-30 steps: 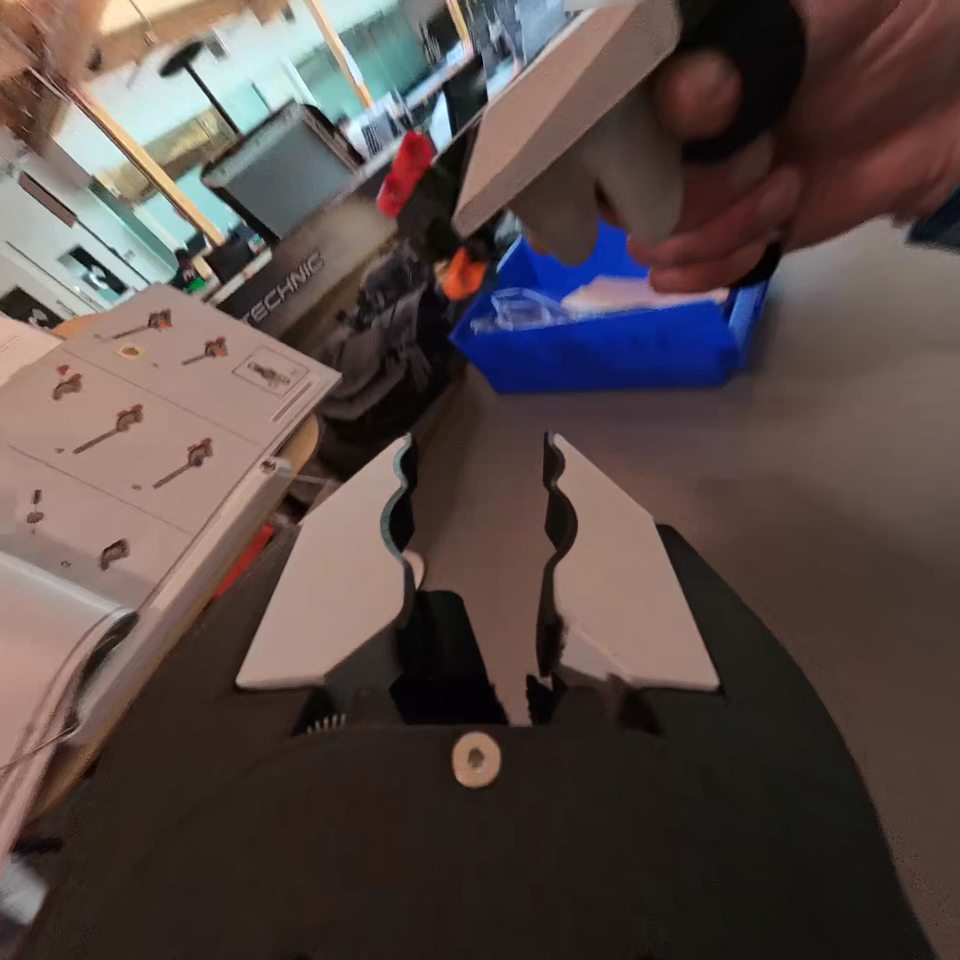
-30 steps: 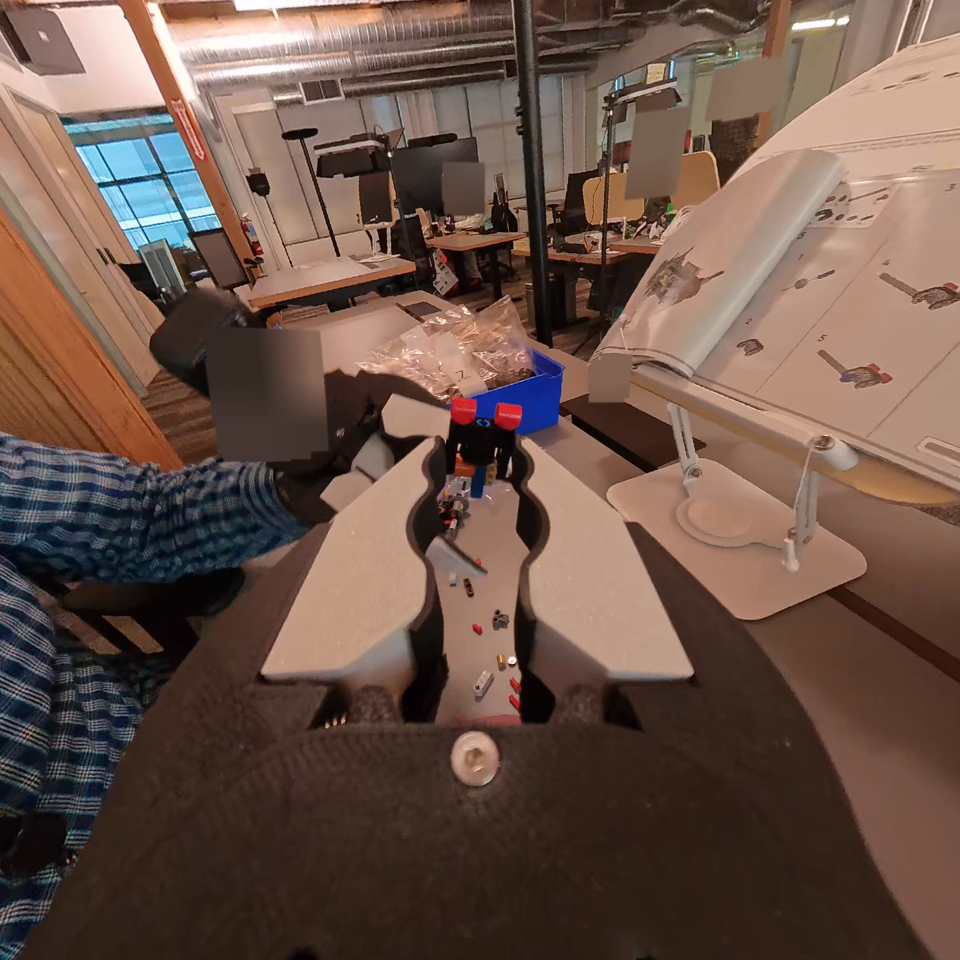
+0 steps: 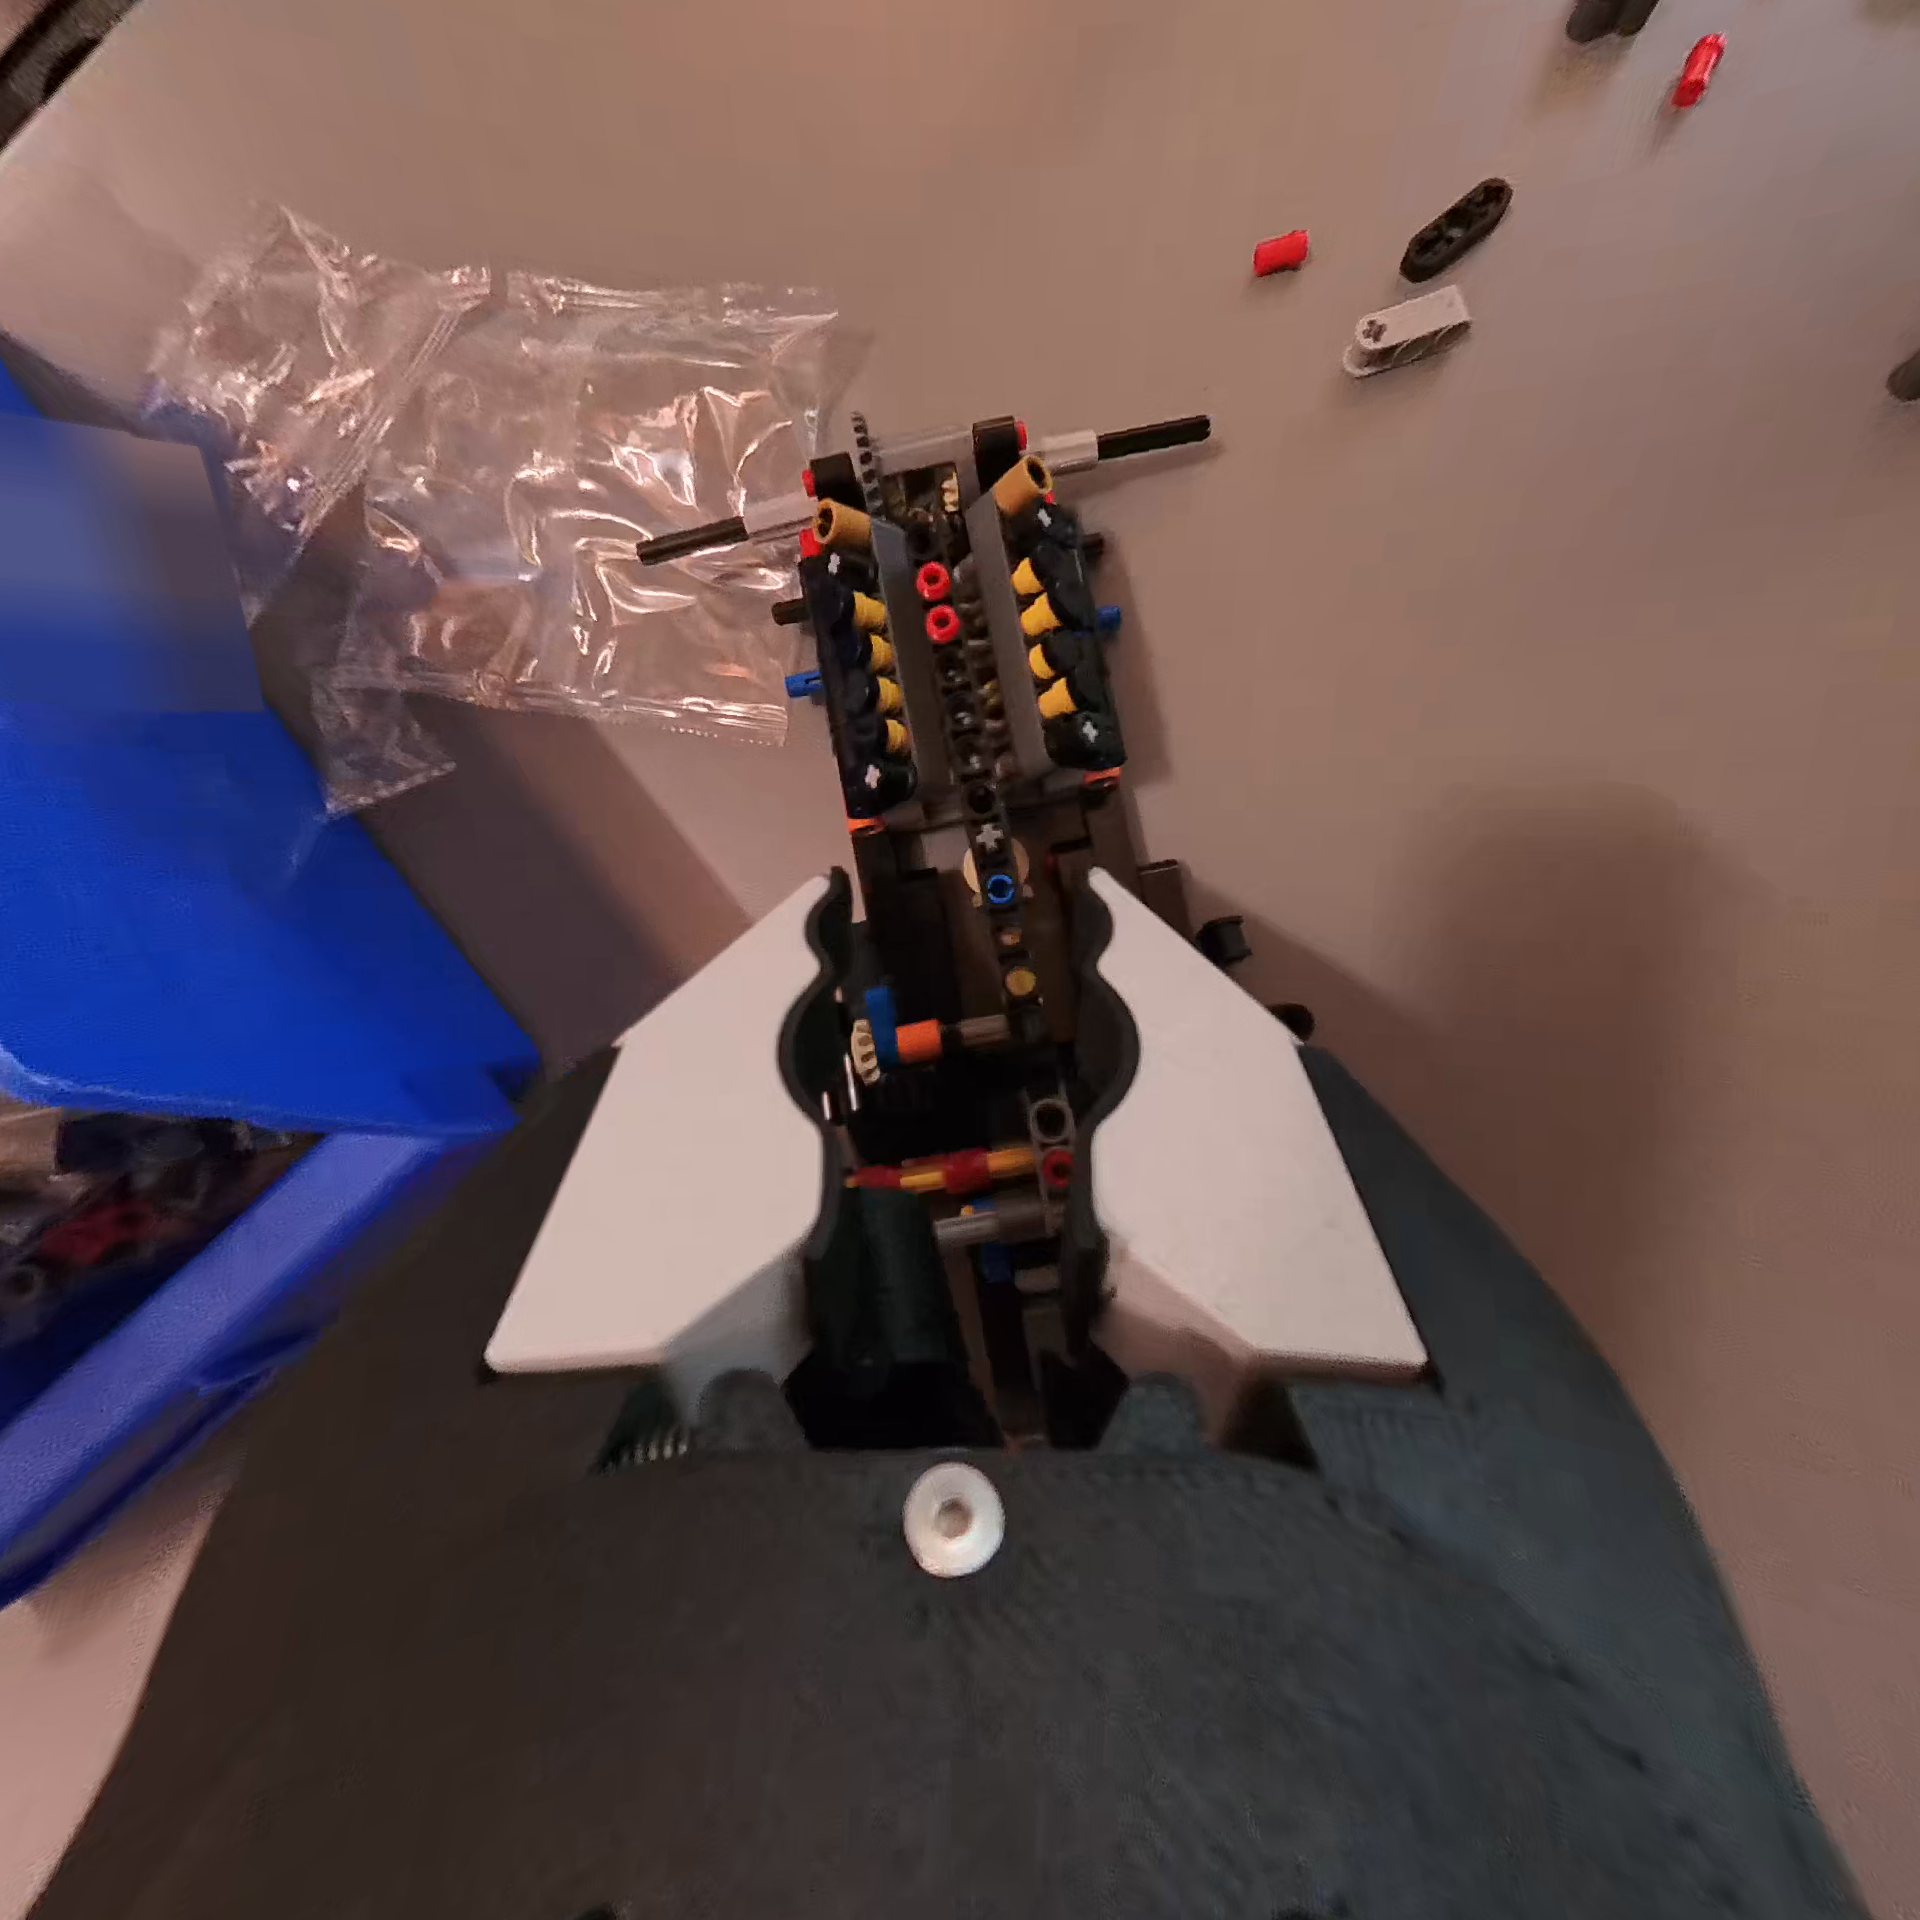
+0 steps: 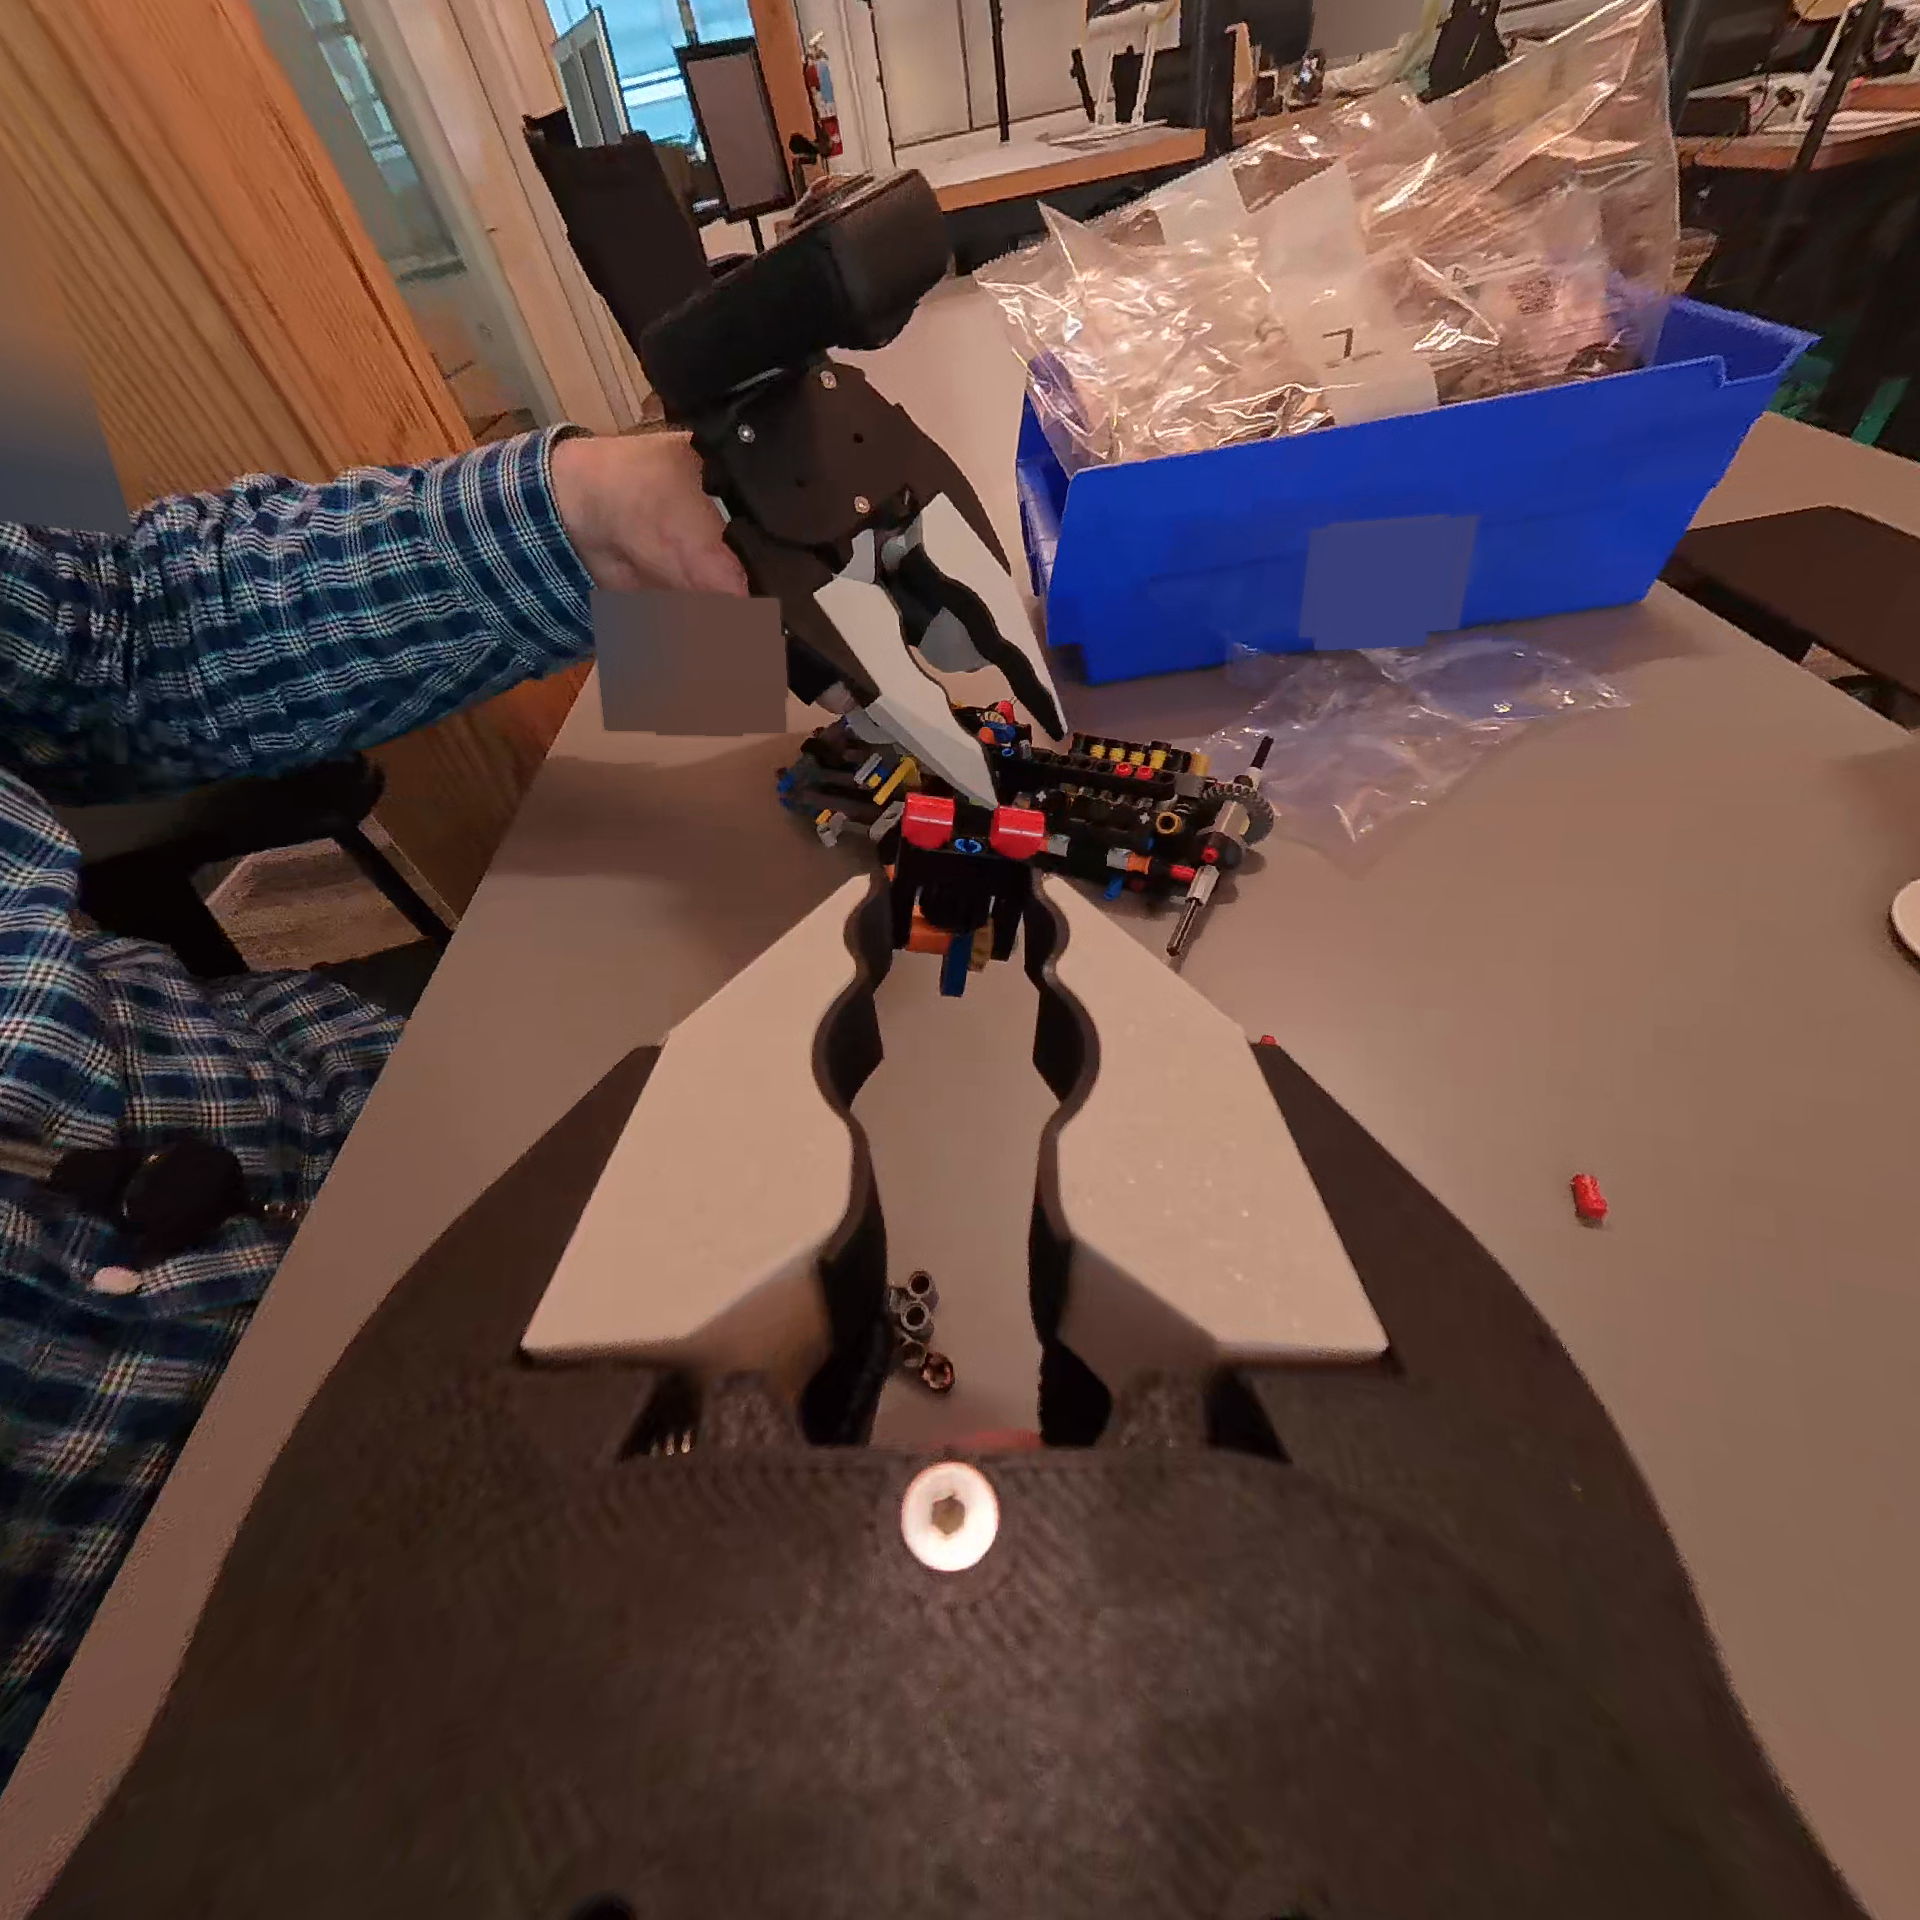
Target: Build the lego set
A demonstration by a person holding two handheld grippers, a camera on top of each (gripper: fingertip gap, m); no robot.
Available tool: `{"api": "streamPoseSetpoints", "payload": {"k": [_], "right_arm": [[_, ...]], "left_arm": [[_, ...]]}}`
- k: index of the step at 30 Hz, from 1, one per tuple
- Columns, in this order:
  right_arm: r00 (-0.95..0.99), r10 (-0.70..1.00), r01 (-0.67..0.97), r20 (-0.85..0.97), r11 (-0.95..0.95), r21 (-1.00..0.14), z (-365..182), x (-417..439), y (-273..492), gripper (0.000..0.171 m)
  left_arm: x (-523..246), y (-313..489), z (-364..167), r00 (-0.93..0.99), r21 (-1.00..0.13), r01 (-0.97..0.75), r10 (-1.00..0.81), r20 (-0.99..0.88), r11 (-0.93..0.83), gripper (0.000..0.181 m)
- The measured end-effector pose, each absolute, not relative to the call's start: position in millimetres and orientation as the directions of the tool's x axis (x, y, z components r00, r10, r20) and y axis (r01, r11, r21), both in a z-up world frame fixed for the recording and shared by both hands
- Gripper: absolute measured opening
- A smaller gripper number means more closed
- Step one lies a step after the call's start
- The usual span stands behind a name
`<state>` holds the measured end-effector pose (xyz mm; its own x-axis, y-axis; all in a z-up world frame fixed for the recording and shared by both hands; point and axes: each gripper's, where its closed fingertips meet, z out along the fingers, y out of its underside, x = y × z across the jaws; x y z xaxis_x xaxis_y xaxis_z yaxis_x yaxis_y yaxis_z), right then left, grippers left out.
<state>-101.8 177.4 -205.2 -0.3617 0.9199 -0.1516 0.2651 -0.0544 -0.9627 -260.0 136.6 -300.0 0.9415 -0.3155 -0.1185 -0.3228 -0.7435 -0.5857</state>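
Left gripper [image 3: 961, 904] straddling the lego chassis [image 3: 966, 665] with fingers spread, right gripper [image 4: 954, 894] pinching a small black-and-red subassembly [image 4: 961, 883] between its fingertips

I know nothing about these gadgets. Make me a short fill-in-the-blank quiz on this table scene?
1. The plastic bin holding clear bags is ____.
2. The right gripper is shut on a small piece topped by two ____ blocks.
3. The left gripper has its fingers on either side of the long ____ model.

Answers: blue; red; lego

White label [image 4: 1351, 353] on clear bag [image 4: 1507, 187] in blue bin [image 4: 1195, 540] — one printed character; square code patch [image 4: 1536, 296] alongside.
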Motion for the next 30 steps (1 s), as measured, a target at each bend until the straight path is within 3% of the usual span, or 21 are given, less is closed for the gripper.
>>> {"api": "streamPoseSetpoints", "payload": {"k": [4, 12, 22, 24, 30], "right_arm": [[-0.352, 0.920, 0.240, -0.171, -0.088, -0.967, -202.4, -93.8, 183.0, 0.022], [-0.328, 0.930, 0.240, -0.167, -0.089, -0.967, -210.6, -76.1, 191.9, 0.022], [-0.325, 0.939, 0.271, -0.111, -0.020, -0.962, -220.4, -70.0, 186.5, 0.022], [-0.325, 0.941, 0.275, -0.097, -0.004, -0.961, -222.2, -70.8, 185.0, 0.022], [-0.341, 0.936, 0.288, -0.080, 0.023, -0.957, -226.6, -72.7, 177.3, 0.022]], "left_arm": [[-250.5, 131.8, -303.3, 0.951, -0.580, -0.289, -0.300, -0.080, -0.762, 0.023], [-241.2, 127.5, -306.2, 0.972, -0.563, -0.231, -0.209, -0.105, -0.794, 0.015], [-194.6, 123.3, -304.5, 0.976, -0.607, -0.193, -0.214, -0.038, -0.771, 0.025], [-197.5, 121.4, -298.8, 0.978, -0.634, -0.184, -0.202, -0.045, -0.751, 0.037], [-217.4, 79.9, -284.4, 0.980, -0.661, -0.163, -0.198, -0.023, -0.732, 0.045]]}}
